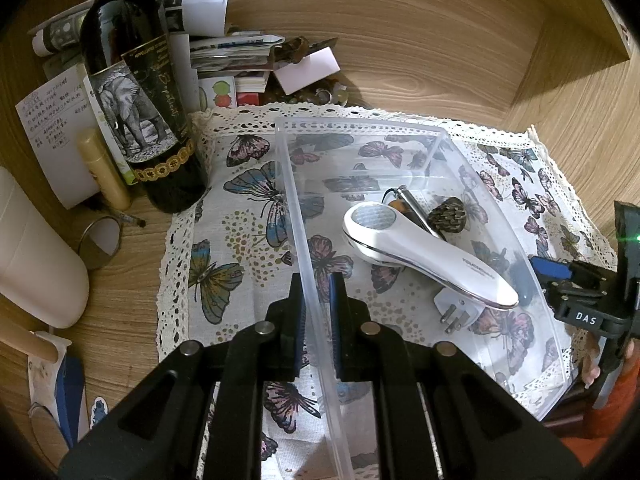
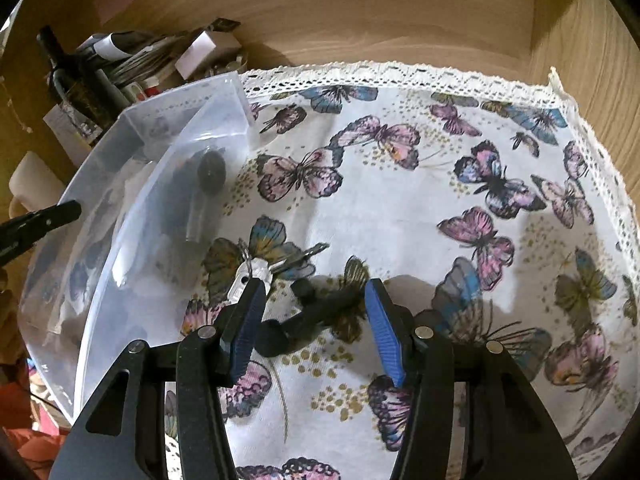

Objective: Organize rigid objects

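Left tongs (image 1: 318, 312) clenched on clear bin (image 1: 520, 392) wall. My right tongs (image 2: 316, 320) released, straddling black dumbbell-ish thing (image 2: 308, 316) on cloth (image 2: 400, 216). Keys (image 2: 256, 270) just beside left pad, prob snag. Piece may roll, imo.

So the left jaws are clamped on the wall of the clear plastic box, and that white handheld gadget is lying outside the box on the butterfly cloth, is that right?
Not quite. The left gripper is indeed shut on the clear plastic box's wall, but the white handheld gadget lies inside the box, not out on the butterfly cloth. The left wrist view shows it within the walls, beside a white plug.
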Tool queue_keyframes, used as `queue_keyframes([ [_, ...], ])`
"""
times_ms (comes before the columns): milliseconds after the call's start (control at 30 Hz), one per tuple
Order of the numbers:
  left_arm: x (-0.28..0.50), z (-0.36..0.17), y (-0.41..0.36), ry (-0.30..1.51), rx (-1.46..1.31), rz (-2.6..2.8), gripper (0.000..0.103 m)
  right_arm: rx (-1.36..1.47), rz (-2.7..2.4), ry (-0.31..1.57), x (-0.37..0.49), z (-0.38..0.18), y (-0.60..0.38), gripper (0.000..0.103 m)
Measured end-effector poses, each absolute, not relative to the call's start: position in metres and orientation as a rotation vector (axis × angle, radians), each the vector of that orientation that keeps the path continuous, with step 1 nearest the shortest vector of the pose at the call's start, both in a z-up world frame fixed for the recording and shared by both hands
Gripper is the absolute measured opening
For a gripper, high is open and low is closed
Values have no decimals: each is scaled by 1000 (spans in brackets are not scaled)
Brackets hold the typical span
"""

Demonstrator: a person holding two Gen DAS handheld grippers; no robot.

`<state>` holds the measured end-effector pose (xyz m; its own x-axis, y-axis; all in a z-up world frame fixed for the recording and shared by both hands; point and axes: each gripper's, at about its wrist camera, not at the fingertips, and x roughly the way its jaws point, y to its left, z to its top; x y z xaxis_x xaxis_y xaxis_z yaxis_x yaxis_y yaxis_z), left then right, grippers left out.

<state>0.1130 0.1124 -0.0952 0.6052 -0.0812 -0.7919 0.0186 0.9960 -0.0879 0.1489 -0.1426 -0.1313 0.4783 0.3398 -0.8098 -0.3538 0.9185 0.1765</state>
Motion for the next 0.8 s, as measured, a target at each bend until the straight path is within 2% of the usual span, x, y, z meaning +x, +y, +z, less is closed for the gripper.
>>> queue_keyframes([
  [33,113,-95,112,919,-73,-59,9,-10,426,990,149,-133,-143,48],
  [100,113,-95,112,919,-74,-58,9,18,424,983,149,-133,-146,41],
  [133,113,-95,112,919,-75,-59,9,20,425,982,150,-133,-147,34],
  [800,113,-95,111,918,-71,-58,9,-42,475,755,150,-70,-127,34],
])
